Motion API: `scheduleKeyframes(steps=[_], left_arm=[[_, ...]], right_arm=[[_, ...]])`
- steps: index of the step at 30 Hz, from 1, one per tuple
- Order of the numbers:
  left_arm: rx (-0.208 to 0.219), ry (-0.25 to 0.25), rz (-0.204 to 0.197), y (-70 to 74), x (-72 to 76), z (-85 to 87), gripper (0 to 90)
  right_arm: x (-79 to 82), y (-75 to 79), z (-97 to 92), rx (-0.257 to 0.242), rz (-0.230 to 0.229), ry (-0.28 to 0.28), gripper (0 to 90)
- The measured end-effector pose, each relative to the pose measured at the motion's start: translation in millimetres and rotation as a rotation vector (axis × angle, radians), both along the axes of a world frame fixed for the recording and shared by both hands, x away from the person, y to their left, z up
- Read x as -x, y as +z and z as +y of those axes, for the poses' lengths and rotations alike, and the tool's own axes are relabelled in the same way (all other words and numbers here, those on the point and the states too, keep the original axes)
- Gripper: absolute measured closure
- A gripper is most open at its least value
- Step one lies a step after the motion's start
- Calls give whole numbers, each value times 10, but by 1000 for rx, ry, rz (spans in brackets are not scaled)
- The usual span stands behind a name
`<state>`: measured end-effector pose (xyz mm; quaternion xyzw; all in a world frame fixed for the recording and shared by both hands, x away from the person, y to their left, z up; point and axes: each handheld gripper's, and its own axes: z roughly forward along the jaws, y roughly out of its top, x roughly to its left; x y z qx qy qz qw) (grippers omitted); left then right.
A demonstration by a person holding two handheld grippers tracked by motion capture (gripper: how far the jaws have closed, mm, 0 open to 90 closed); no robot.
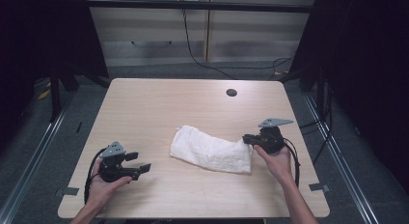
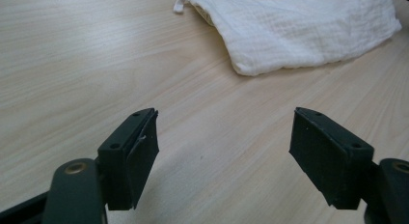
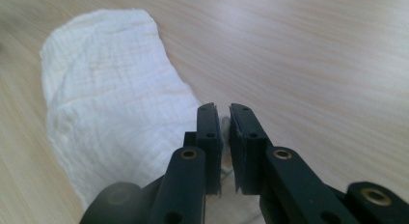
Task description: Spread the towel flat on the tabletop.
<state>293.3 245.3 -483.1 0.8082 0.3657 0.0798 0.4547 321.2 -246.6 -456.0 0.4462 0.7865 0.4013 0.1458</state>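
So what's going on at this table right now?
A person is working a white cloth on a wooden table with a hand-held tool in each hand. The right tool sits at the cloth's right end, jaws nearly together with a bit of fabric between them. The left tool waits apart from the cloth, jaws wide open over bare wood.

The high view is looking steeply down across the table [image 1: 193,103]. Each gripper view is riding low behind its fingers, close above the wood, sharing the white cloth [image 2: 299,31] ahead of them.
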Motion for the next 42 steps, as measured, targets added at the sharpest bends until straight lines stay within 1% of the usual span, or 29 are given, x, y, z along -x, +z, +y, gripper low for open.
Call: scheduleKeyframes(steps=[4, 8, 11, 13, 14, 15, 17, 19, 20, 22, 23, 25, 26, 28, 29, 31, 32, 33, 35, 36, 38, 39, 41, 42], left_arm=[[0, -8, -10, 40, -7, -33, 289], [-1, -24, -18, 87, -26, -100, 362], [-21, -46, -32, 123, -57, -175, 433], [-24, -57, -39, 149, -93, -231, 469], [-20, -58, -38, 156, -118, -261, 493], [-30, -60, -42, 164, -150, -293, 512], [-34, -70, -42, 169, -227, -365, 546], [-20, -72, -25, 153, -309, -448, 574], [-21, -76, -25, 140, -345, -492, 590], [-12, -82, -12, 98, -406, -587, 610], [-19, -84, -7, 73, -430, -636, 623], [-30, -95, 5, 13, -472, -733, 638], [-44, -109, 14, -17, -494, -779, 643], [-59, -118, 14, -66, -529, -859, 658], [-59, -124, 21, -85, -547, -890, 661], [-58, -121, 26, -121, -572, -932, 662], [-60, -119, 27, -136, -581, -940, 655], [-57, -114, 31, -151, -590, -948, 655], [-49, -113, 42, -177, -603, -966, 633], [-55, -115, 42, -189, -605, -974, 625], [-67, -129, 46, -208, -598, -992, 625], [-75, -138, 43, -210, -592, -1000, 632], [-84, -155, 41, -210, -584, -1012, 675], [-97, -158, 36, -212, -576, -1020, 706]], right_arm=[[42, -112, -54, 16, 28, -11, 818], [102, -184, -83, 49, 73, -14, 804], [137, -216, -104, 53, 73, -13, 781], [156, -235, -114, 57, 87, -18, 753], [162, -251, -117, 59, 88, -15, 743], [171, -258, -121, 64, 97, -16, 728], [180, -259, -142, 66, 92, -23, 722], [174, -224, -184, 43, 69, -41, 734], [170, -199, -203, 35, 61, -47, 746], [147, -154, -221, 29, 47, -55, 763], [130, -135, -223, 28, 36, -58, 764], [90, -110, -213, 5, 19, -60, 774], [75, -114, -205, 0, 15, -60, 773], [33, -152, -170, -4, 22, -59, 774], [17, -181, -152, -4, 29, -58, 771], [-2, -237, -117, 13, 44, -49, 758], [4, -279, -98, 28, 59, -42, 729], [4, -279, -98, 28, 59, -42, 729], [21, -317, -86, 46, 74, -40, 697], [30, -334, -82, 61, 76, -40, 678], [53, -358, -86, 56, 83, -36, 647], [67, -366, -88, 63, 85, -39, 639], [81, -376, -100, 70, 89, -36, 634], [82, -380, -105, 62, 89, -38, 634]])
